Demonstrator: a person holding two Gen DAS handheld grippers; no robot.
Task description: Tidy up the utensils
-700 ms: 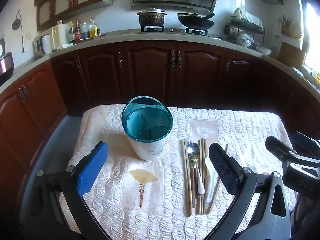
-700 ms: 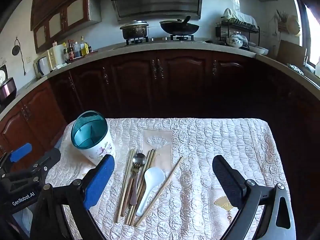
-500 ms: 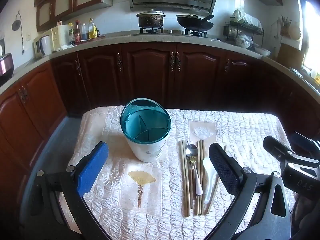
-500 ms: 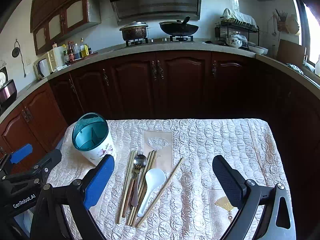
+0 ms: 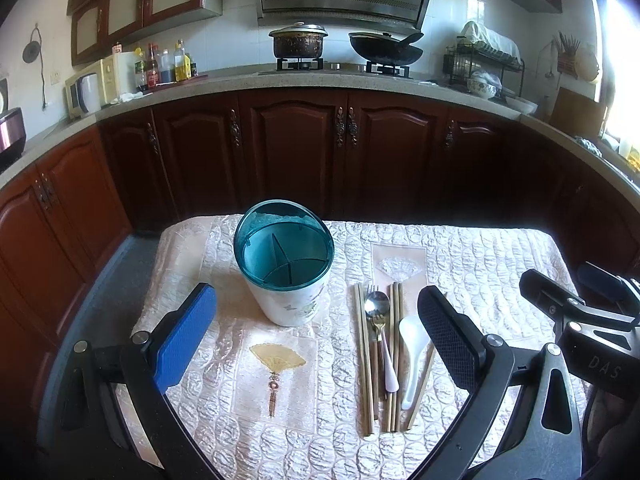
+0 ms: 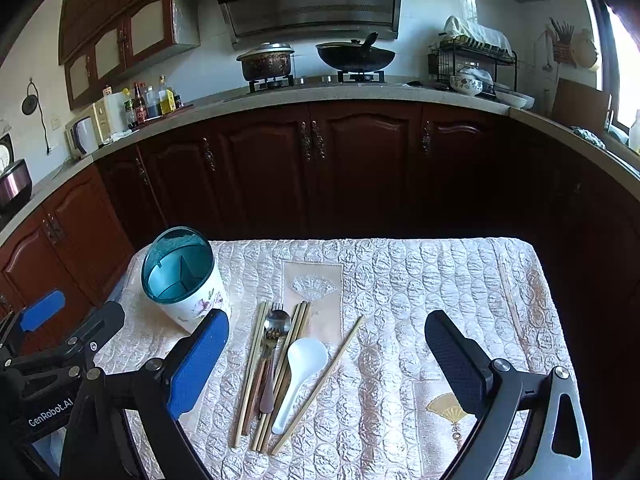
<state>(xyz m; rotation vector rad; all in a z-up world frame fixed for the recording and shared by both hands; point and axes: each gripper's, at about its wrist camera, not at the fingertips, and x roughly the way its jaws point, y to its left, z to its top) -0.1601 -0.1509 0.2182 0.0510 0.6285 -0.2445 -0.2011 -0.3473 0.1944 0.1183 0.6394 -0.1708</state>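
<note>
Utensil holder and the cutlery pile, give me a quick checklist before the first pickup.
1. Teal-rimmed white utensil holder upright, compartments showing nothing inside: ok.
2. Left tongs open, nothing between them: ok.
3. Right tongs open, nothing held: ok.
4. White plastic soup spoon lying free at the pile's right: ok.
5. Metal spoon and metal fork separated: not ok, the spoon lies on the fork.
6. Wooden chopsticks bundled in pairs: not ok, one stick lies diagonally apart.
</note>
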